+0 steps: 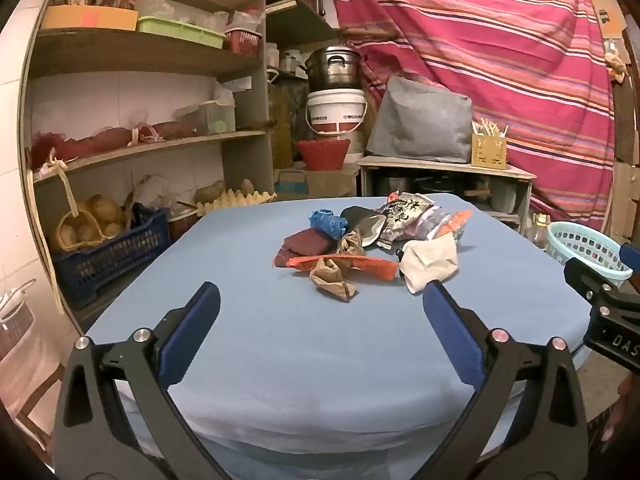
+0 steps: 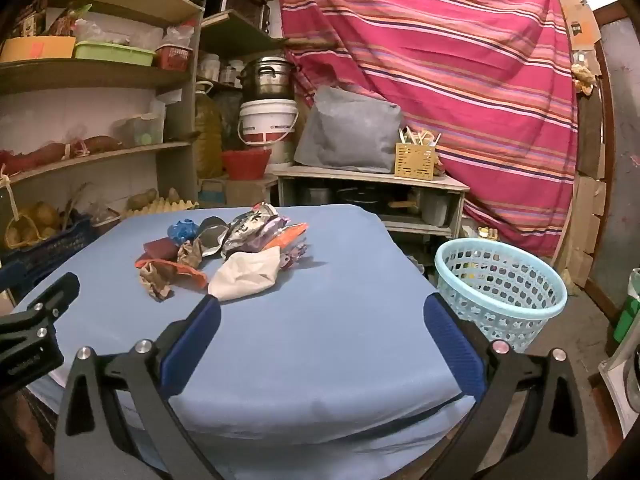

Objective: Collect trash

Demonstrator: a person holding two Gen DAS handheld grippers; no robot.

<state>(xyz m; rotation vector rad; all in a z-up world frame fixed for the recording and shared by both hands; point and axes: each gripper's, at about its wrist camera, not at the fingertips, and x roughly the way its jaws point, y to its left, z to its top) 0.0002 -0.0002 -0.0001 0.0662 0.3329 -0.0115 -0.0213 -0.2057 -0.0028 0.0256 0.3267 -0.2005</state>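
A heap of trash lies on the far half of the blue-covered table [image 1: 280, 340]: a crumpled white paper [image 1: 430, 260], a brown paper wad [image 1: 332, 280], an orange wrapper [image 1: 360, 264], a blue plastic ball [image 1: 328, 220] and a shiny foil packet [image 1: 404, 210]. My left gripper [image 1: 320, 292] hovers open over the near table, short of the heap, nothing between its blue pads. My right gripper [image 2: 320, 304] is also open and empty, its left finger [image 2: 200, 328] close to the white paper [image 2: 248, 272]. A light blue basket [image 2: 500, 292] stands on the floor right of the table.
Wooden shelves [image 1: 140, 148] with crates, potatoes and boxes fill the left side. A low cabinet [image 2: 372, 184] with a grey bag and pots stands behind the table, before a striped red cloth [image 2: 440, 60]. The right gripper's body [image 1: 608, 304] shows at the left view's right edge.
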